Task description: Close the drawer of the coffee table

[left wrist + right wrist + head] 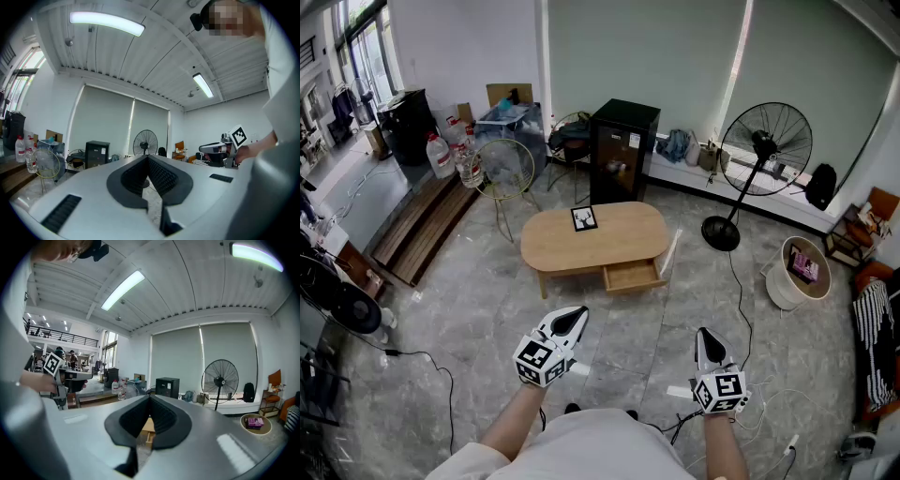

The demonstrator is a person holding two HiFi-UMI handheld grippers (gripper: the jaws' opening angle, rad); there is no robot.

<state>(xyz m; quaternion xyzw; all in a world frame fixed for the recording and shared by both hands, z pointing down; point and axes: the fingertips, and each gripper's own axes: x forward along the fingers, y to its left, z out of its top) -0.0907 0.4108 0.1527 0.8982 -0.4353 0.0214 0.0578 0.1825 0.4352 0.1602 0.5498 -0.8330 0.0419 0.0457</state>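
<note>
Your left gripper [573,321] and right gripper [706,339] both have their jaws pressed together, holding nothing. The open drawer [633,276] lies well above them at frame centre, sticking out of the coffee table's [598,239] lower edge.

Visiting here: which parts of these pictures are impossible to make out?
Head view: the picture on the card on the coffee table is too small to read.
Left gripper view: the coffee table is hidden behind the left hand-held gripper's own body.
Right gripper view: the right hand-held gripper covers all but a sliver of the coffee table.
</note>
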